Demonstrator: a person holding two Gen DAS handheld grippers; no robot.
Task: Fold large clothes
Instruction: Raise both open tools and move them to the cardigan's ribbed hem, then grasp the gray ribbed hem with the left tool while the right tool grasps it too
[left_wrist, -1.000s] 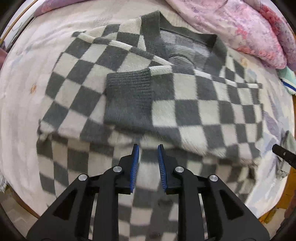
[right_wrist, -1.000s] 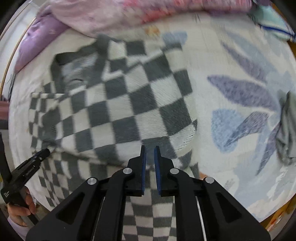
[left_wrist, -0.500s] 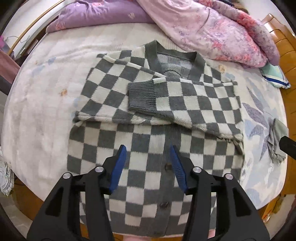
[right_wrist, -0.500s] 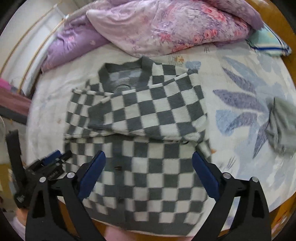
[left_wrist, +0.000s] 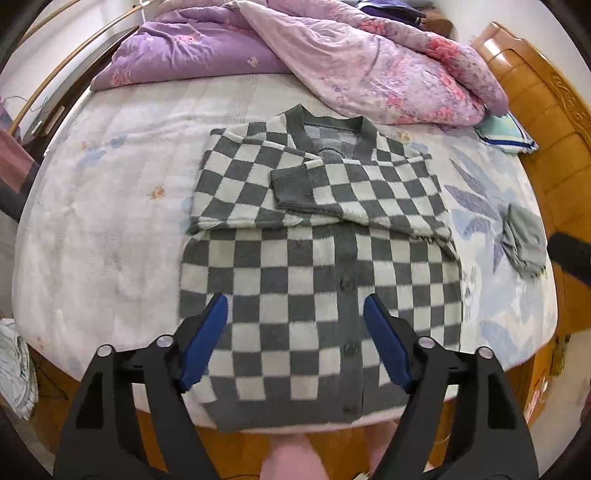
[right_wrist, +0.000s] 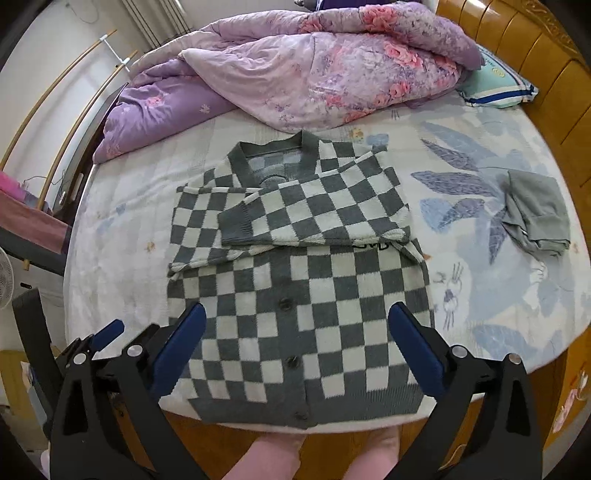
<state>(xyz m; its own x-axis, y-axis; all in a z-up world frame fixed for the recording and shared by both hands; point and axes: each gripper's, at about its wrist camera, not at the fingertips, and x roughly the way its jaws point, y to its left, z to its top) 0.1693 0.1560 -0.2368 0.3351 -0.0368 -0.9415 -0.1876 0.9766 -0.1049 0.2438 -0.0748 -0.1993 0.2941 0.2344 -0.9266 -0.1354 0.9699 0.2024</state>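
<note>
Left wrist view: left gripper (left_wrist: 295, 341) spread wide, blue pads (left_wrist: 205, 339) well apart, pinching nothing, hovering above the near half of the checkered cardigan (left_wrist: 317, 266). Fuzzy grey-and-cream knit, laid flat on the bed (left_wrist: 110, 206) with buttons up, both sleeves (left_wrist: 354, 192) folded across the chest, ribbed grey cuff showing. Hem right at the bed's near edge. Rumpled floral quilt (left_wrist: 369, 66) heaped behind the collar, small crumpled grey cloth (left_wrist: 524, 240) off to the right on the leaf-print sheet.

Right wrist view: right gripper (right_wrist: 297, 349) also splayed wide open, gripping nothing, held over the cardigan's lower part. Tips of the left gripper poking in at lower left, beside the bed edge. Teal pillow (right_wrist: 495, 85) by the wooden headboard (right_wrist: 546, 48), grey cloth well apart from the cardigan.
</note>
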